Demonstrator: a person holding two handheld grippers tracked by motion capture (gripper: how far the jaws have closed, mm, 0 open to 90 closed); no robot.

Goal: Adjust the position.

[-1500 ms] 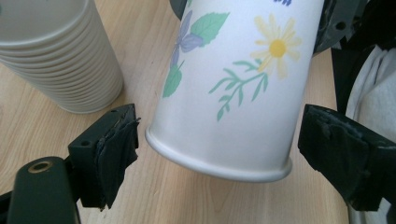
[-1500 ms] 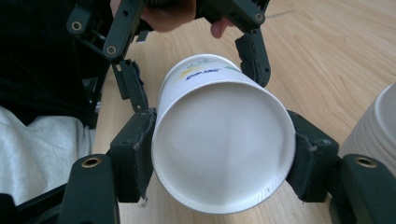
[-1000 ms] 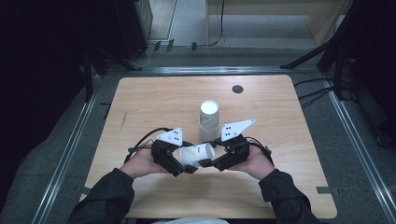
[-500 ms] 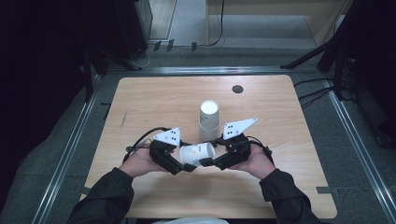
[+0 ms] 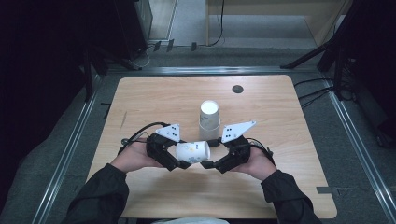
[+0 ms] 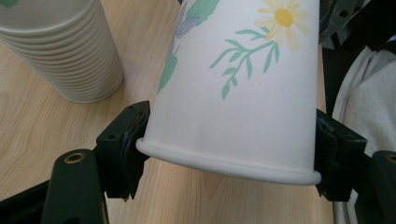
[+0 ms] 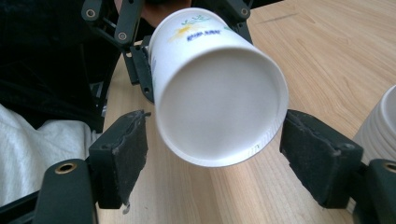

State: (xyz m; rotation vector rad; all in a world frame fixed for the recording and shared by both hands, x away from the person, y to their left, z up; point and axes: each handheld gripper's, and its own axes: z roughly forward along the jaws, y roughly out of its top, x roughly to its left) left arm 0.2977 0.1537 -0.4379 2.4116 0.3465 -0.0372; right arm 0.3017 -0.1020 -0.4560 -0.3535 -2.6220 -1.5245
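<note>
A white paper cup (image 5: 193,151) printed with flowers lies sideways in the air between my two grippers, low over the table's near side. My left gripper (image 5: 181,157) is shut on it near the rim; its jaws have just been closing, and both pads (image 6: 130,140) press the cup's wall (image 6: 233,93). My right gripper (image 5: 211,159) is open at the cup's base (image 7: 217,102). Its jaws have just been opening, and gaps show between the pads (image 7: 122,154) and the cup.
A stack of several nested paper cups (image 5: 209,117) stands upside down just beyond the grippers, mid-table; it also appears as the stack (image 6: 56,51) and the stack (image 7: 380,130). A round dark grommet (image 5: 237,88) sits at the far right. Metal rails border the wooden table (image 5: 140,102).
My left jaws have closed onto the cup and my right jaws have spread off it. Both hands have stayed in place.
</note>
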